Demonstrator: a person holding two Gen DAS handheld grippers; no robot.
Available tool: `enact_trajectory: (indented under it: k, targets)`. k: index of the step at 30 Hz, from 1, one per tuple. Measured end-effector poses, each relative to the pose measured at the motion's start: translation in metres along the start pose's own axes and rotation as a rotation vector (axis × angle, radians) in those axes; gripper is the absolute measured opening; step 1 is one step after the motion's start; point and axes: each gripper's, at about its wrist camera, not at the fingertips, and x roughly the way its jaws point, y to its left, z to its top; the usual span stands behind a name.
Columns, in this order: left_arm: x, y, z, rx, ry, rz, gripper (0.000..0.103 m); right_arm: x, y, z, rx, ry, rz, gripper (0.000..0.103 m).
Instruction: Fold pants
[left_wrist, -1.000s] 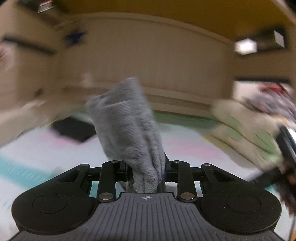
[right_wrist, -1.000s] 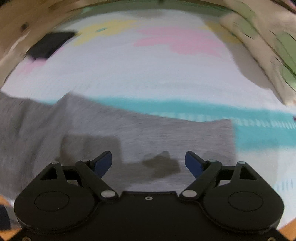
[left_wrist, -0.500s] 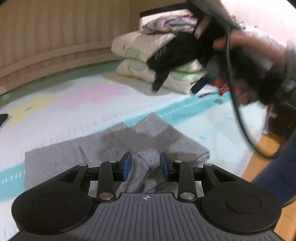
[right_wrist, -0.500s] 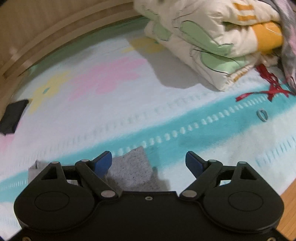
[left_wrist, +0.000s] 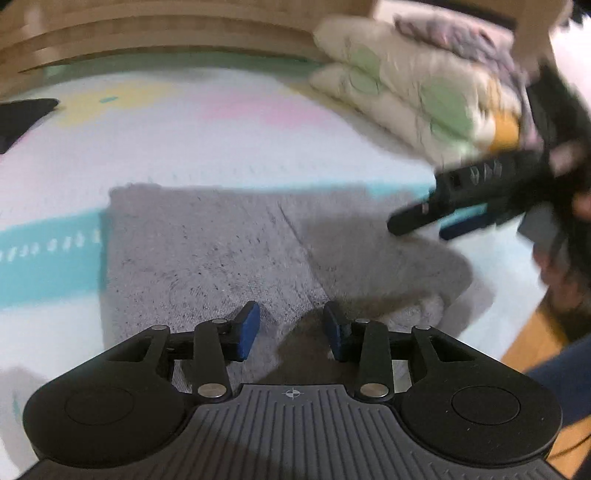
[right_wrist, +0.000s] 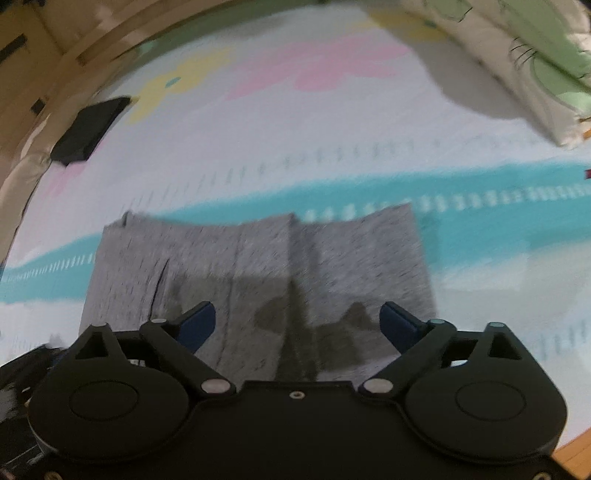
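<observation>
The left claw (left_wrist: 290, 334) has just been opening; its blue pads stand apart over the near fold of the grey pants (left_wrist: 229, 258), cloth below the gap but pressed by neither pad. The right claw (right_wrist: 297, 325) has also been opening and gapes wide and empty above the same bundle. The pants lie folded into a rough rectangle on the pastel play mat (right_wrist: 332, 129), across its teal stripe, near the mat's front edge by the wooden floor. To finish well, I would lift both claws straight up without snagging, then press the bulging right-hand corner flat and square the edges.
</observation>
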Motion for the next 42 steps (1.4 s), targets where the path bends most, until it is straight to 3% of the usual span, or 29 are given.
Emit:
enact_trajectory:
  k: [5,8,14,20,25,29,31,32,33,35,38,42]
  targets:
    - [0.0,0.012,0.006,-0.114,-0.012,-0.06,0.041,0.025,0.003,-0.005,-0.032,0.079,-0.009,0.098]
    - [-0.008,0.021,0.005,-0.174,-0.022,-0.081,0.041,0.036,0.0,-0.012,-0.016,0.086,0.019,0.103]
    - [-0.034,0.03,0.009,-0.127,-0.124,0.026,0.041,0.033,-0.004,-0.019,-0.014,0.01,0.046,0.103]
    - [-0.044,0.055,0.016,-0.214,-0.151,0.085,0.041,0.03,-0.02,-0.031,0.038,-0.092,0.11,0.103]
    - [-0.045,0.077,0.011,-0.318,-0.133,0.133,0.041,0.032,-0.014,-0.019,-0.077,-0.008,0.102,0.103]
    - [-0.048,0.085,0.008,-0.346,-0.129,0.164,0.041,0.031,-0.014,-0.016,-0.034,0.006,0.096,0.103]
    - [-0.049,0.088,0.007,-0.354,-0.131,0.176,0.041,0.027,-0.01,-0.016,-0.045,-0.003,0.095,0.087]
    - [-0.05,0.09,0.007,-0.36,-0.133,0.182,0.041,0.025,-0.007,-0.016,-0.057,-0.008,0.126,0.059]
    - [-0.052,0.091,0.006,-0.364,-0.136,0.187,0.041,0.023,-0.006,-0.016,-0.042,0.006,0.2,0.047]
    - [-0.055,0.094,0.006,-0.372,-0.139,0.199,0.041,0.028,0.003,-0.014,-0.017,0.011,0.189,0.038]
    - [-0.06,0.098,0.007,-0.385,-0.15,0.214,0.041,0.008,0.017,-0.009,-0.066,-0.052,0.188,0.025]
    - [-0.067,0.095,0.012,-0.389,-0.172,0.21,0.041,-0.043,0.02,-0.001,-0.063,-0.158,0.285,0.019]
